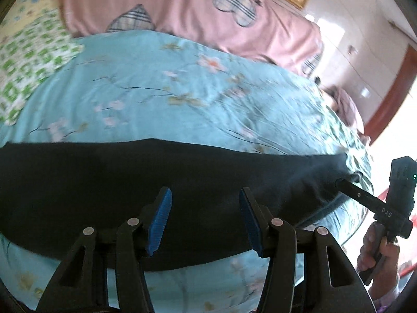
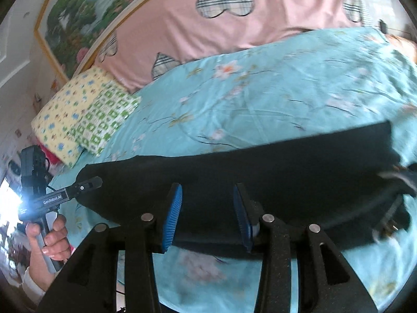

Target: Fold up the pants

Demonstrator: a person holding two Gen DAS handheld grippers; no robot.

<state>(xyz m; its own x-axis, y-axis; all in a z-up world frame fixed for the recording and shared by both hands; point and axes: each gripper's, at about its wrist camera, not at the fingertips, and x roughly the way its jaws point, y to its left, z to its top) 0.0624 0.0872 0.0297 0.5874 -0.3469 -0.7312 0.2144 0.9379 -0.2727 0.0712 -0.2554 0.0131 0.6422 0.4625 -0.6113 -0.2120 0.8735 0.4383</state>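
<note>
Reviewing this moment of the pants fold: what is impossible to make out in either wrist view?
- Dark navy pants: left end cut off by the left wrist view's edge.
- Their fold layers: uniformly dark cloth, unreadable in both views.
- Waistband end: motion-blurred in the right wrist view.
- Near pants edge: hidden behind the open left gripper and open right gripper.

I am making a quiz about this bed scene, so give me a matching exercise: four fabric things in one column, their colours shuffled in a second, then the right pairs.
Things:
1. pants
2. bedspread
3. big pillow
4. small pillow

Colours:
A. pink with plaid hearts
B. yellow with small flowers
C. dark navy, almost black
D. light blue with blossom branches

Pairs: 1-C, 2-D, 3-A, 4-B
</note>
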